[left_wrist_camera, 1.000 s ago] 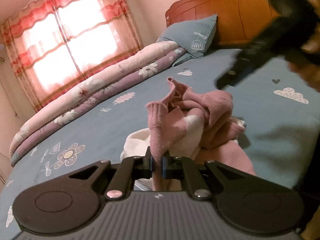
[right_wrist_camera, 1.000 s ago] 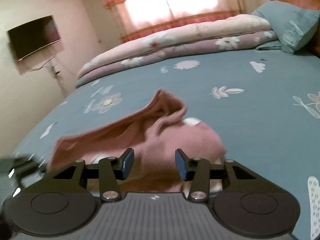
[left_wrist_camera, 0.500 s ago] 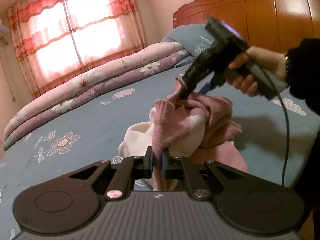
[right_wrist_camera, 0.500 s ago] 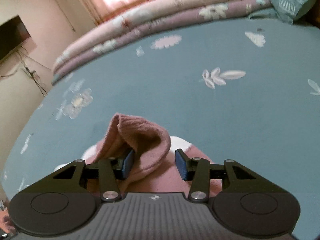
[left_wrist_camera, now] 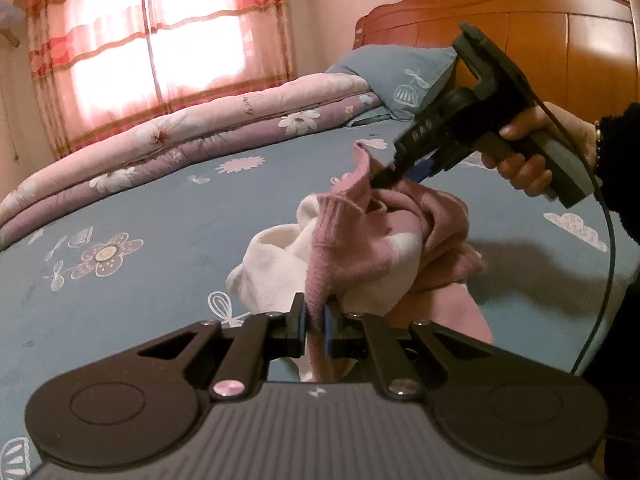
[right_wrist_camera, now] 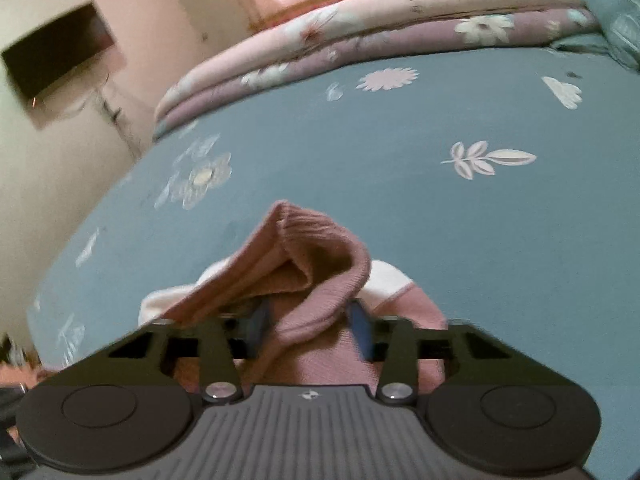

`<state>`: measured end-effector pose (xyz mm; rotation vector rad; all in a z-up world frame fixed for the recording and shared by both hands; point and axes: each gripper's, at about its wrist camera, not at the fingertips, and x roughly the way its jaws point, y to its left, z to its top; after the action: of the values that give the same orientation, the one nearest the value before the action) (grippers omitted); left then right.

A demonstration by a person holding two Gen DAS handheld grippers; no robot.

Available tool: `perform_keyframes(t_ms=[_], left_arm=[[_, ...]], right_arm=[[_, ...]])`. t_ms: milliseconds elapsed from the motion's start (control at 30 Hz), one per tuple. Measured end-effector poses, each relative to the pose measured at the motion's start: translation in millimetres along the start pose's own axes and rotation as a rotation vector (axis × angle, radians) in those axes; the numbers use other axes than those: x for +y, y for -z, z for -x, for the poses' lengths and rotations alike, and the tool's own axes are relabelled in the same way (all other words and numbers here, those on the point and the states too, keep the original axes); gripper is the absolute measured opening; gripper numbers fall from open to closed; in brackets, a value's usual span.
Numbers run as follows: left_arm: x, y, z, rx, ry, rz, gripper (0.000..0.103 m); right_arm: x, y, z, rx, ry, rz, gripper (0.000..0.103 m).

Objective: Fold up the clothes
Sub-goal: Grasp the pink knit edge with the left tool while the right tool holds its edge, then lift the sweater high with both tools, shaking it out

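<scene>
On the blue bed (left_wrist_camera: 168, 216) lies a bunched pink and white sweater (left_wrist_camera: 360, 248). The left gripper (left_wrist_camera: 315, 326) pinches a pink edge. The right gripper (right_wrist_camera: 308, 326) is spread around a cuff. If it shuts on little cloth, the cuff could slip out.

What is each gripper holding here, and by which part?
Left gripper: shut on the sweater, pinching a pink ribbed edge. Right gripper: jaws open around another ribbed pink edge, not clamped, so it holds nothing.
</scene>
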<state>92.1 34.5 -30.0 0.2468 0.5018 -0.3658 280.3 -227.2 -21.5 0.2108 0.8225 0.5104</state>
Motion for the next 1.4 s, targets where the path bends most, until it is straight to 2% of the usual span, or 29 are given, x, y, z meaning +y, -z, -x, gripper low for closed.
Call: perform_keyframes(t_ms=[100, 267, 433, 500, 567, 633, 700, 733, 767, 800, 867, 900, 967, 1033, 1100, 1200, 1233, 1267, 1300, 1400], left_arm=[[4, 1, 1, 0.002, 0.005, 0.022, 0.009], [4, 4, 0, 0.006, 0.013, 0.029, 0.012], [0, 5, -7, 0.009, 0.058, 0.028, 0.012], [0, 7, -11, 0.009, 0.088, 0.039, 0.018], [-1, 10, -14, 0.008, 0.125, 0.054, 0.031], [-3, 13, -20, 0.026, 0.151, 0.07, 0.035], [-6, 16, -25, 0.035, 0.163, 0.076, 0.032], [-7, 18, -27, 0.039, 0.164, 0.077, 0.023], [-7, 18, -29, 0.048, 0.153, 0.083, 0.01], [-6, 18, -31, 0.057, 0.142, 0.089, 0.006], [-3, 19, -33, 0.062, 0.125, 0.111, 0.005], [-1, 18, -32, 0.055, 0.121, 0.118, 0.005], [1, 15, -29, 0.042, 0.102, 0.109, 0.005], [2, 12, -27, 0.036, 0.083, 0.1, 0.005], [3, 9, -25, 0.03, 0.07, 0.095, 0.005], [5, 3, -22, 0.017, 0.048, 0.092, 0.005], [6, 1, -21, 0.012, 0.041, 0.095, 0.005], [7, -1, -21, 0.005, 0.033, 0.096, 0.005], [8, -3, -19, -0.002, 0.017, 0.088, 0.005], [9, -10, -16, -0.025, -0.033, 0.057, 0.005]], right_arm=[[15, 2, 18, -0.015, 0.053, 0.085, 0.016], [41, 5, 48, -0.041, 0.14, 0.228, 0.015], [70, 15, 104, -0.098, 0.214, 0.371, 0.014], [76, 18, 120, -0.103, 0.235, 0.41, 0.014], [77, 22, 131, -0.099, 0.251, 0.432, 0.013], [74, 27, 139, -0.087, 0.266, 0.442, 0.011], [67, 35, 140, -0.068, 0.292, 0.434, 0.011], [61, 39, 138, -0.056, 0.3, 0.421, 0.011], [55, 43, 135, -0.044, 0.303, 0.4, 0.011], [50, 47, 131, -0.035, 0.301, 0.383, 0.011], [40, 55, 123, -0.017, 0.291, 0.351, 0.012], [36, 59, 119, -0.009, 0.285, 0.335, 0.015], [28, 66, 112, -0.008, 0.275, 0.307, 0.027], [20, 70, 103, -0.01, 0.258, 0.276, 0.046], [12, 72, 96, -0.016, 0.226, 0.242, 0.053], [4, 75, 84, -0.034, 0.176, 0.192, 0.054], [2, 76, 80, -0.035, 0.161, 0.174, 0.045], [2, 78, 77, -0.03, 0.152, 0.165, 0.033], [4, 79, 74, -0.03, 0.159, 0.158, 0.014], [11, 79, 81, -0.062, 0.221, 0.159, 0.013]])
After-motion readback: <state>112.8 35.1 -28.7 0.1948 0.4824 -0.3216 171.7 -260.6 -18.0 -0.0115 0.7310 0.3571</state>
